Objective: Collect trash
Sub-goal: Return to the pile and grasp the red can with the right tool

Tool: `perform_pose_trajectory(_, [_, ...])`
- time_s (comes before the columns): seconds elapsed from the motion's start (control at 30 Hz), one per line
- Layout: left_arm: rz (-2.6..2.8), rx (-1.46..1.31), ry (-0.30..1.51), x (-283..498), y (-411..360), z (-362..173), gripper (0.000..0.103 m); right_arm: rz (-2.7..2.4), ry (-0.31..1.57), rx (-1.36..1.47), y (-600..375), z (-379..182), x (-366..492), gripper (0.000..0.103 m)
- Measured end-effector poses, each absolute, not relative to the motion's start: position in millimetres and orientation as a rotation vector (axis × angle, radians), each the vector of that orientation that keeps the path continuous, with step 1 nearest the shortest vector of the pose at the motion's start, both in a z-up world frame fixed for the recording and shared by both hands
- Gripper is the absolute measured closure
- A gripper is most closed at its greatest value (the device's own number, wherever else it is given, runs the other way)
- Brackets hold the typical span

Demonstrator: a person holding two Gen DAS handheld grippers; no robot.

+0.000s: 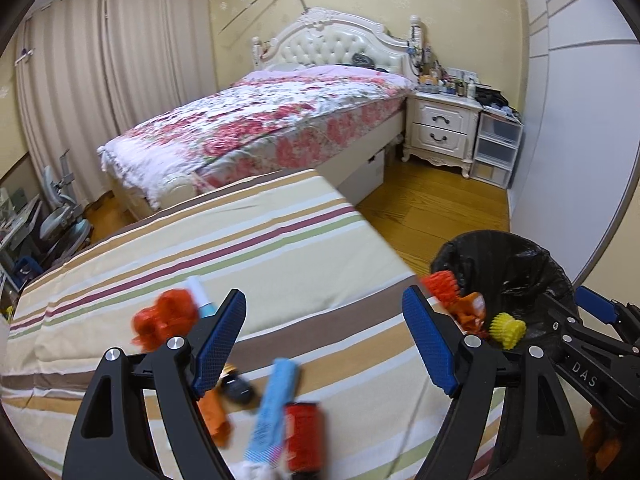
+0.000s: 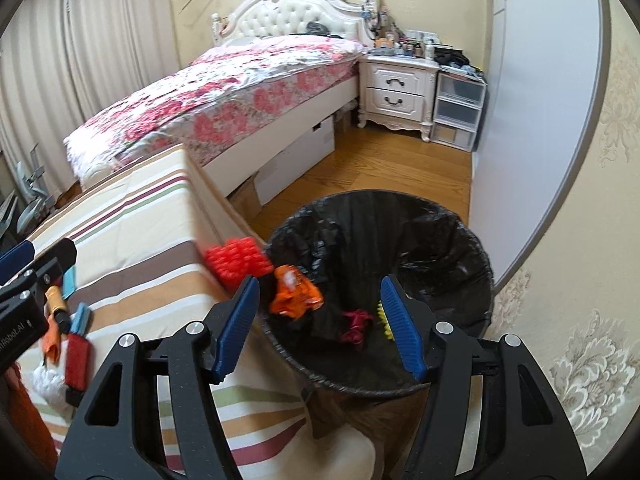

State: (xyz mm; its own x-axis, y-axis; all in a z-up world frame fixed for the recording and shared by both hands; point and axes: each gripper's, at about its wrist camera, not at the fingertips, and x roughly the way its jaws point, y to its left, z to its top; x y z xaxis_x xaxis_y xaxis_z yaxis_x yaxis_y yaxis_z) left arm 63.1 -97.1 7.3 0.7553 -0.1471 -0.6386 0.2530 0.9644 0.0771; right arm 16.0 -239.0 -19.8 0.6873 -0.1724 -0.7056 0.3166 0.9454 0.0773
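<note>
Both claws wide, empty: left claw (image 1: 324, 340) above striped table (image 1: 280, 248) litter, right claw (image 2: 320, 320) over trash bin (image 2: 480, 280); orange wrapper (image 2: 296, 290) light, crinkly, pinchable anywhere.

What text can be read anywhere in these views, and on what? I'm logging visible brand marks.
"DAS": on the right gripper body, seen in the left wrist view.
"nRobot.AI", cut off at the frame edge: on the left gripper body, seen in the right wrist view.
Red can and blue packet on the striped cover: print too blurred to read.
Bottles on the nightstand: too small.
</note>
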Motion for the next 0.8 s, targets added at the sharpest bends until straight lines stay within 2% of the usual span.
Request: perform_pose_trajectory(0.8, [0.087,0.019,0.74,26.4,71.9,-17.1,0.025,0.061,0.821,0.021,-77.2,-19.1,8.5,0.041])
